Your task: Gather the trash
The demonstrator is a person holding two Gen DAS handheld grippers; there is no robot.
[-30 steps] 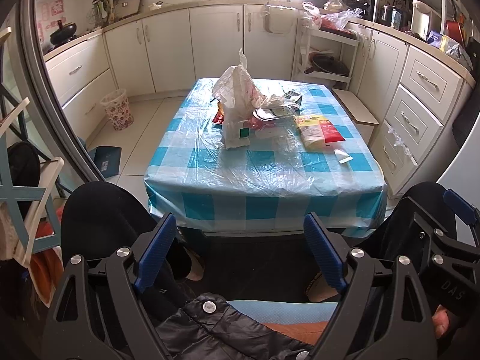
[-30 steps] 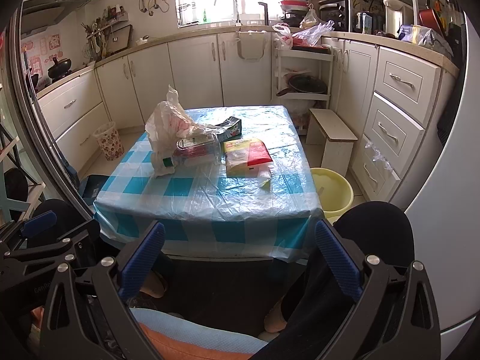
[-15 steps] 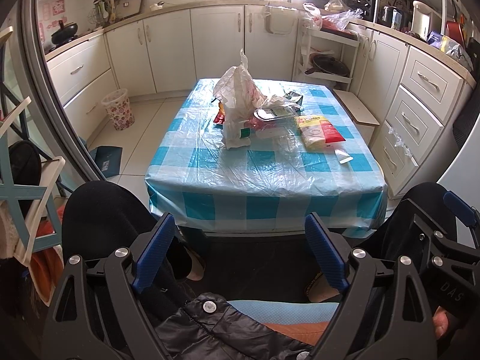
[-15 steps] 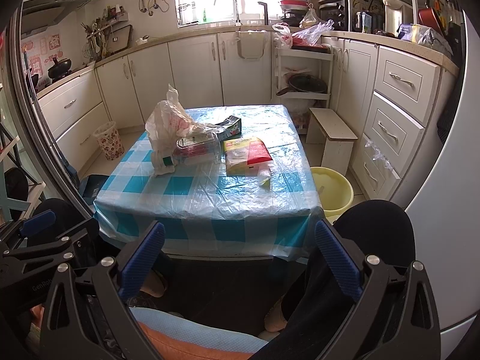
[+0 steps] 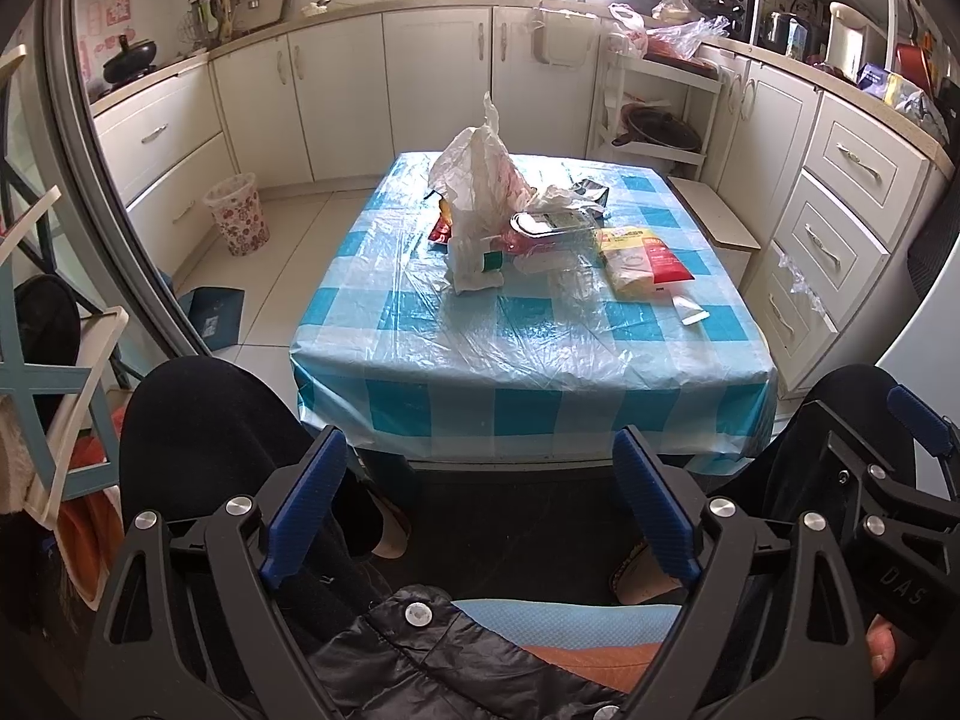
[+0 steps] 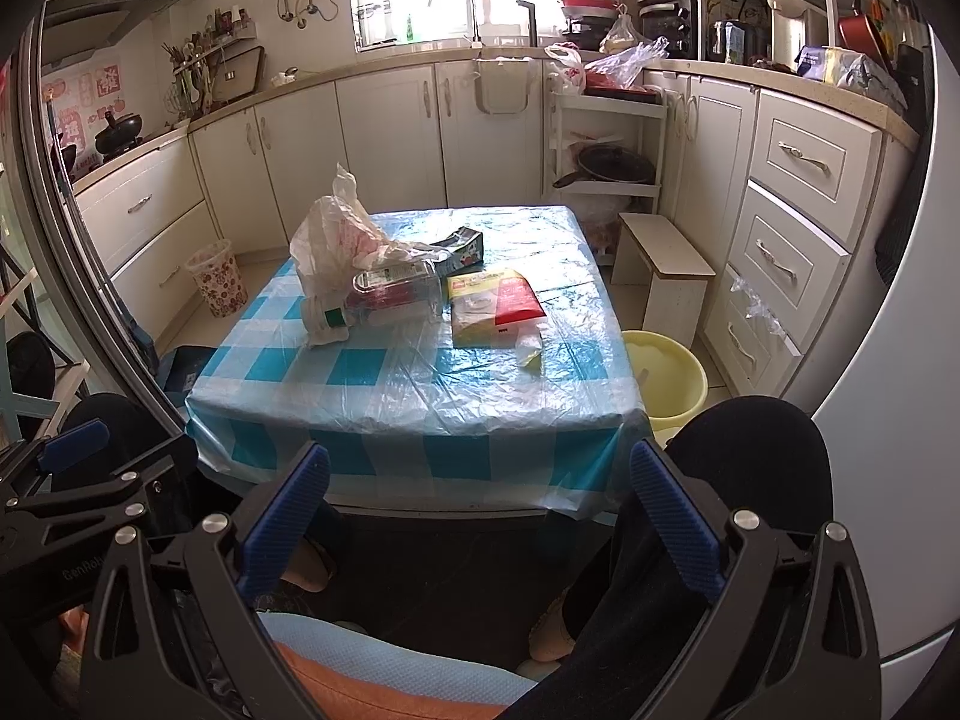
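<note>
Trash lies on a table with a blue checked cloth (image 5: 528,360) (image 6: 414,396): a crumpled white plastic bag (image 5: 480,180) (image 6: 336,228), a clear plastic tray (image 5: 549,225) (image 6: 396,288), a yellow and red packet (image 5: 639,258) (image 6: 492,303), a dark wrapper (image 5: 591,192) (image 6: 459,249), a red wrapper (image 5: 441,231) and a small white scrap (image 5: 690,315) (image 6: 528,348). My left gripper (image 5: 480,510) is open and empty, held low over my lap before the table. My right gripper (image 6: 474,516) is open and empty, likewise short of the table.
A patterned wastebasket (image 5: 237,213) (image 6: 216,276) stands on the floor at the left by the cabinets. A yellow basin (image 6: 666,378) sits right of the table beside a low stool (image 6: 663,270). White cabinets line the walls. My knees flank both grippers.
Both grippers have barely moved; the left view has crept slightly. Nothing on the table has changed.
</note>
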